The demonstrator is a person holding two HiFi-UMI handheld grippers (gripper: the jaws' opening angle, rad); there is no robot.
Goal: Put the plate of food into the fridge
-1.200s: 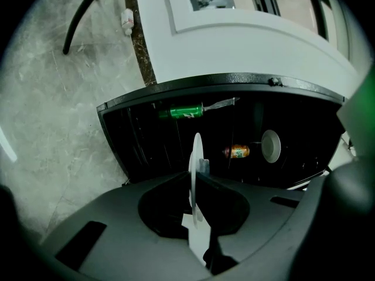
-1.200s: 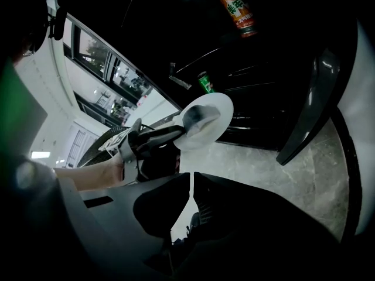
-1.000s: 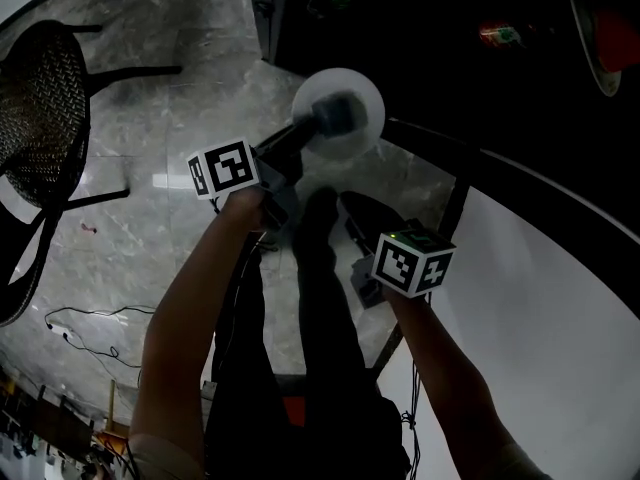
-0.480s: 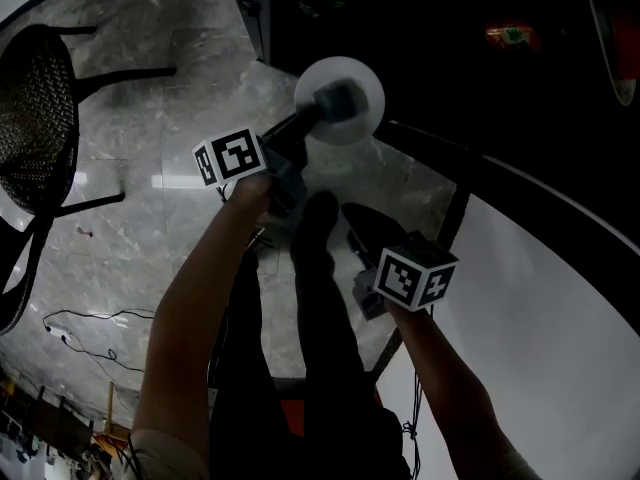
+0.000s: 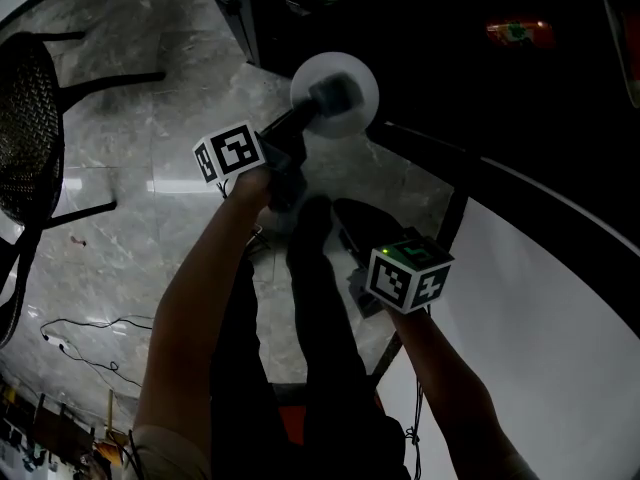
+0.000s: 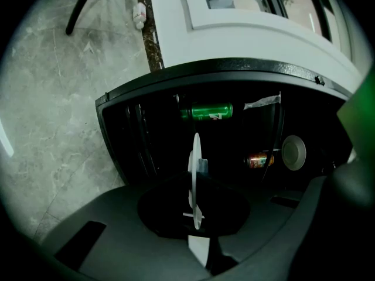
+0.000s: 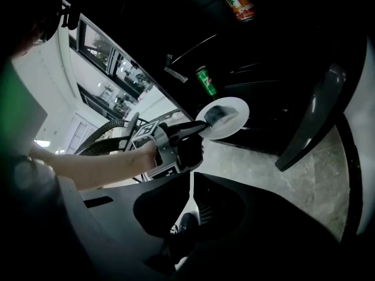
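Near the open fridge, my left gripper pinches the plate rim — right gripper pressed together, empty; green can, orange can inside.

Between the jaws of the left gripper sits the plate. Ahead, inside the fridge, a can lies higher up. Lower right are a second can and perhaps a bowl. The chair stands well left, and the right gripper is behind and to the right.
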